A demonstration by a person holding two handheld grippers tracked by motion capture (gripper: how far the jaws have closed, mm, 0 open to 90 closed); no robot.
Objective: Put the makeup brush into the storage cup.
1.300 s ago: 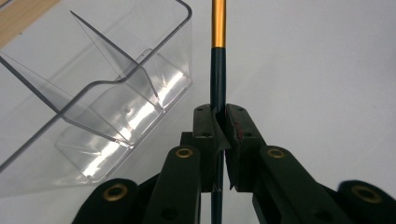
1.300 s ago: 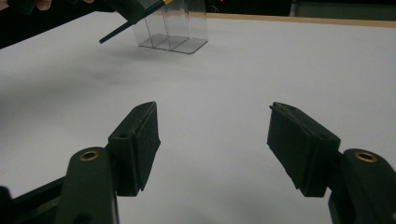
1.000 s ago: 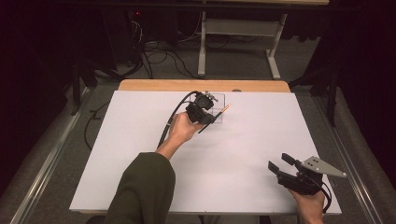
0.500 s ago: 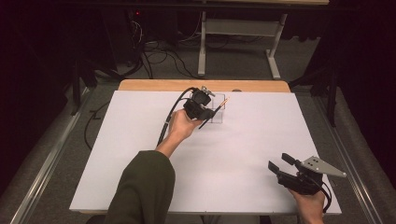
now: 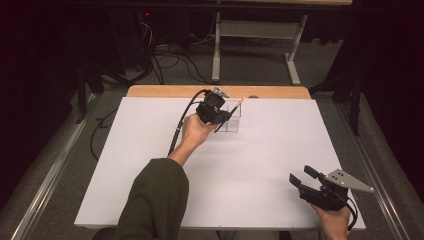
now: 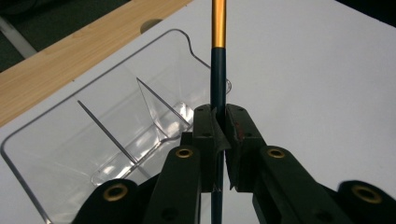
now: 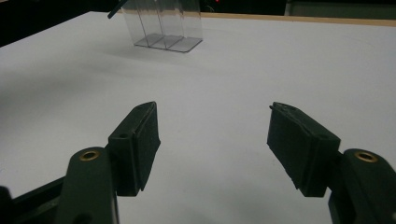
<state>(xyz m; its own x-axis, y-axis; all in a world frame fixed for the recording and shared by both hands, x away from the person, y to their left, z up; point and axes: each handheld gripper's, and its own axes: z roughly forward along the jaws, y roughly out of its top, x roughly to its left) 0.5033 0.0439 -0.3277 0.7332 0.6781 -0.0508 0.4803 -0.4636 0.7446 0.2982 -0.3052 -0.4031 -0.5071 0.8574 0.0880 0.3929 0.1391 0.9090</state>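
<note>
You see a glossy clear plastic organizer (image 6: 93, 140), a pencil (image 6: 218, 70) with a shiny gold band, a matt white tabletop (image 5: 250, 165) and its smooth wooden edge (image 5: 165, 91).

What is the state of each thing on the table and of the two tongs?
Left tongs: shut on the pencil, over the clear organiser.
Right tongs: open, nothing between the jaws, above bare table.
Pencil: dark shaft with a gold end, clamped, not yet in a compartment.
Clear organiser: upright on the white table, compartments empty.
</note>
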